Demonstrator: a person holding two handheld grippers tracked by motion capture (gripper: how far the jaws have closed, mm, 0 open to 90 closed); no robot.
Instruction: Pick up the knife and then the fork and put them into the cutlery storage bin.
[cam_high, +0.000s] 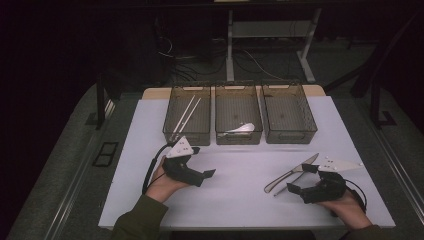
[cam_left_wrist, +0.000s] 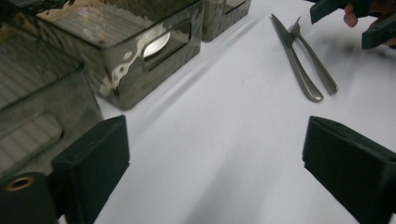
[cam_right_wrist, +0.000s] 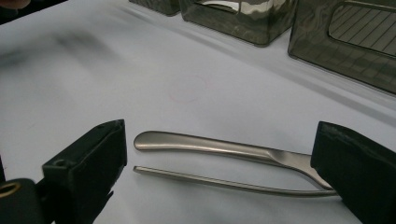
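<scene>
Knife (cam_right_wrist: 205, 145) and fork (cam_right_wrist: 224, 183) between open tool (cam_right_wrist: 219, 177)

Dim lab workspace, white-topped table (cam_high: 240, 200), loose floor cables (cam_high: 200, 62), bare desk frame (cam_high: 270, 35) behind

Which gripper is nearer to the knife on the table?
Right. The right gripper hovers at the knife, jaws open around it; the left gripper is far across the table.
</scene>
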